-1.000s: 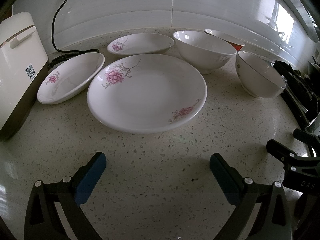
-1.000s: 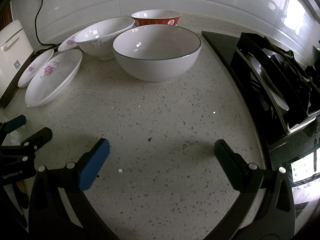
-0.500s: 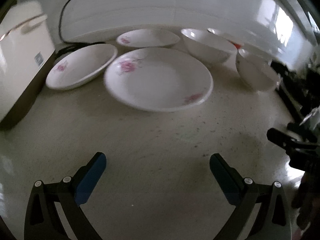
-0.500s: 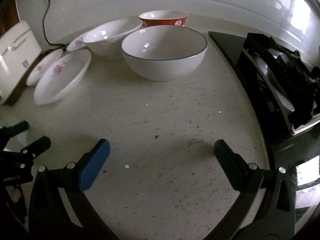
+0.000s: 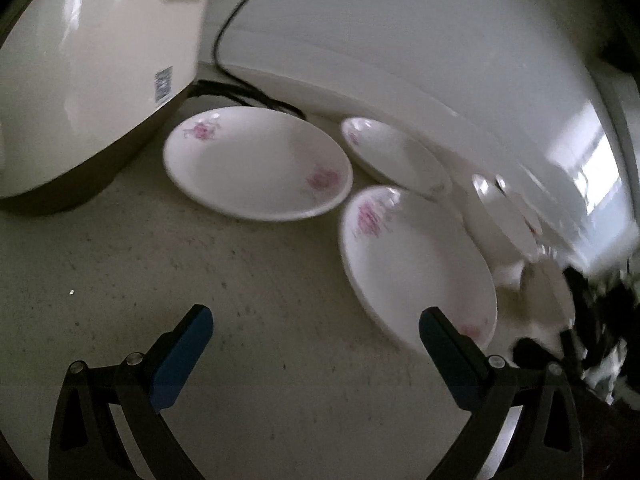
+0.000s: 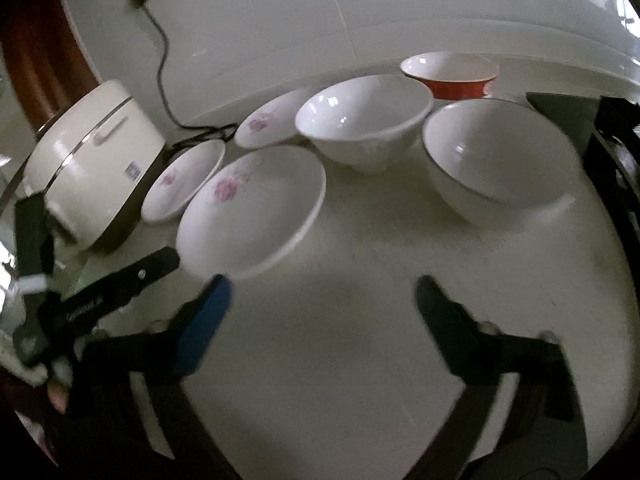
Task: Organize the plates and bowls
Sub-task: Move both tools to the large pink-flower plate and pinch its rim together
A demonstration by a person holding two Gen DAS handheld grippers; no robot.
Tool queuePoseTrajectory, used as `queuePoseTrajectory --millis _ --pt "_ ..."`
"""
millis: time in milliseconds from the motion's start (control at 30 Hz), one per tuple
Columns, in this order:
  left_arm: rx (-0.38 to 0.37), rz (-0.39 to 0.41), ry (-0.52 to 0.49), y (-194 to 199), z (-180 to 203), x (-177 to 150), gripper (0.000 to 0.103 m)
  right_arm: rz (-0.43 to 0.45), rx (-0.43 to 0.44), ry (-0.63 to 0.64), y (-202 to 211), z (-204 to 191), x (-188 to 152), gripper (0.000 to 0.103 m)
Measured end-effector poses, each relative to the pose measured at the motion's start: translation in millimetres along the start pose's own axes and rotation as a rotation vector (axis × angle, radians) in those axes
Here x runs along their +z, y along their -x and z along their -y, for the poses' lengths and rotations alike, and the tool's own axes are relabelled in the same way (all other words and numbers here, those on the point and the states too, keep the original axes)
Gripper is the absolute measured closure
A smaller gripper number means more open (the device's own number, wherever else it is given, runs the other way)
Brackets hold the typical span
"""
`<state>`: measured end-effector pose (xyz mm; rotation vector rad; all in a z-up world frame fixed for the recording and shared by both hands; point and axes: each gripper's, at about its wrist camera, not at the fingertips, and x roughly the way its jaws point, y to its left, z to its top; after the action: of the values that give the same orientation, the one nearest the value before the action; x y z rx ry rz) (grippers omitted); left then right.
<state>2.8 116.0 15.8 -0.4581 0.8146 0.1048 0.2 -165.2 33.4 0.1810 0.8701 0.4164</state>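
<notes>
Three white plates with pink flowers lie on the speckled counter: a large plate (image 5: 416, 264) (image 6: 252, 208), a left plate (image 5: 256, 162) (image 6: 184, 180) beside the cooker, and a far plate (image 5: 394, 152) (image 6: 272, 120). Three bowls stand to the right: a white bowl (image 6: 364, 120), a grey-rimmed bowl (image 6: 496, 160) and a red bowl (image 6: 450, 74). My left gripper (image 5: 316, 328) is open and empty, low over the counter in front of the plates. My right gripper (image 6: 324, 300) is open and empty in front of the large plate and the bowls. The left gripper also shows in the right wrist view (image 6: 100, 292).
A cream rice cooker (image 5: 92, 64) (image 6: 92, 160) stands at the left with a black cord (image 6: 160, 60) running up the white tiled wall. A black gas hob (image 6: 616, 152) is at the right edge of the counter.
Both views are blurred by motion. My left gripper has swung left and closer to the plates and the cooker. My right gripper has turned left, so the plates now show more centrally.
</notes>
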Motion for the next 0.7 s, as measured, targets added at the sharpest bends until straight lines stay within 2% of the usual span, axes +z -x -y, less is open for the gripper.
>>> queuePoseTrajectory --millis 67,133,200,267,367,433,500,600,633,700 --pt "0.001 -0.002 0.019 -7 -3 3 0.000 -0.027 0.029 -0.036 -17 -4 12 0.024" --pt "0.020 -0.003 0.009 -12 -1 7 0.000 -0.041 0.014 -0.041 -32 -8 21 0.027" --pt "0.021 -0.005 0.005 -15 3 9 0.000 -0.040 -0.020 -0.036 -44 -9 29 0.038" --pt "0.041 -0.014 -0.015 -22 9 12 0.000 -0.055 -0.005 -0.054 -54 -7 37 0.046" --pt "0.066 -0.033 -0.035 -31 18 17 0.000 -0.059 0.010 -0.066 -63 -2 46 0.048" --pt "0.087 -0.043 -0.022 -33 21 19 0.000 -0.047 0.054 -0.070 -67 3 49 0.051" --pt "0.098 -0.049 0.006 -35 22 22 0.000 -0.039 0.097 -0.083 -67 9 48 0.059" --pt "0.110 -0.045 0.021 -38 25 25 0.001 -0.055 0.145 -0.084 -67 12 48 0.059" --pt "0.120 -0.039 0.012 -39 27 25 0.007 -0.055 0.143 -0.071 -68 11 48 0.059" --pt "0.194 -0.006 -0.023 -40 33 21 0.026 -0.062 0.139 -0.029 -71 4 48 0.062"
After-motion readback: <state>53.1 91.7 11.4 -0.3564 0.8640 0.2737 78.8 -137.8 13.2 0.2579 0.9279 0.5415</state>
